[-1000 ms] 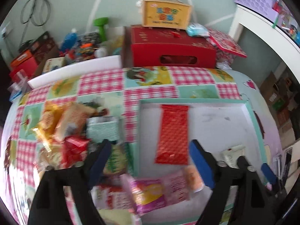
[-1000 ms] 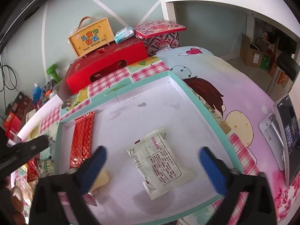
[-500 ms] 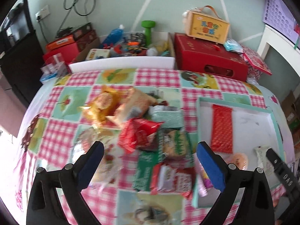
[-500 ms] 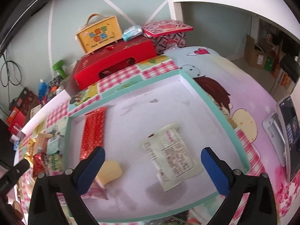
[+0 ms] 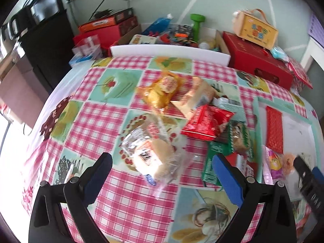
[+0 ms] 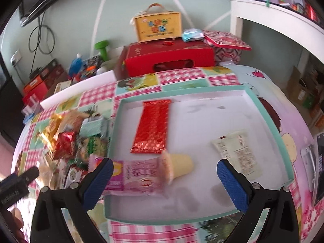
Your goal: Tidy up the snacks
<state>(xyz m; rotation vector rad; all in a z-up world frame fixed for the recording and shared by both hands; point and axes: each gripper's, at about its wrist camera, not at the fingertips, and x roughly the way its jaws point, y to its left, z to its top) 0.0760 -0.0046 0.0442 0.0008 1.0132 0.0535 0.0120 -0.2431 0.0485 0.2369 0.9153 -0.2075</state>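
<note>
In the tray: four snack packs; both hand-held grippers, left and right, spread apart, empty; pile on worktop.

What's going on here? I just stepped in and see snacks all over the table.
A person is sorting snacks with two handheld grippers. The left gripper hangs open over a clear-wrapped pastry packet beside the loose snack pile on the checked tablecloth. The right gripper, open and empty, is over the shallow teal-rimmed tray, which holds a long red packet, a white packet and a pink cone-snack packet.
</note>
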